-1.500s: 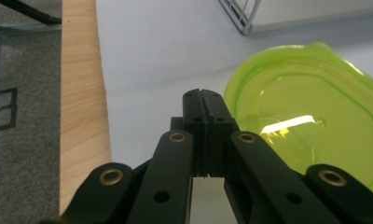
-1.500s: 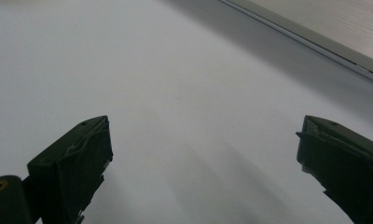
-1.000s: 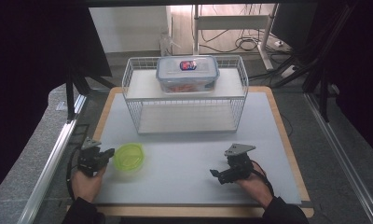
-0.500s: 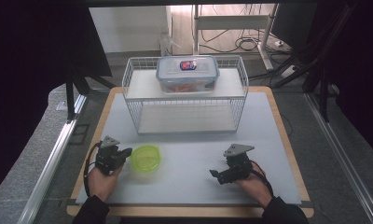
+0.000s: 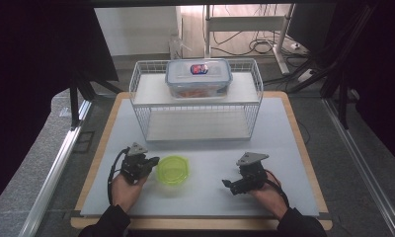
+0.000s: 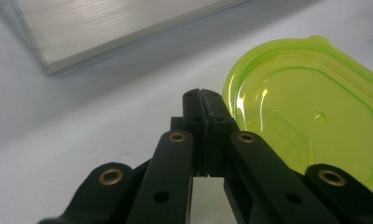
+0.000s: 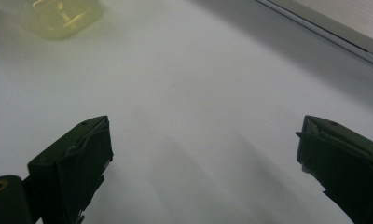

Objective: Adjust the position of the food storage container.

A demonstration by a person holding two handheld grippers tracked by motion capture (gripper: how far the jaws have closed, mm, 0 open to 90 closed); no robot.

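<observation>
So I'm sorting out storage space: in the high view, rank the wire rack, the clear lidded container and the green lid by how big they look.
1. Wire rack, clearly largest.
2. Clear lidded container on the rack's top shelf.
3. Green lid; it sits nearer the camera yet looks smaller.

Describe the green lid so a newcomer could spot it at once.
Start at the white wire rack at the table's far side and come toward the person. On the mat before it, beside the left gripper, lies the green lid. It alone is bright, see-through lime green.
</observation>
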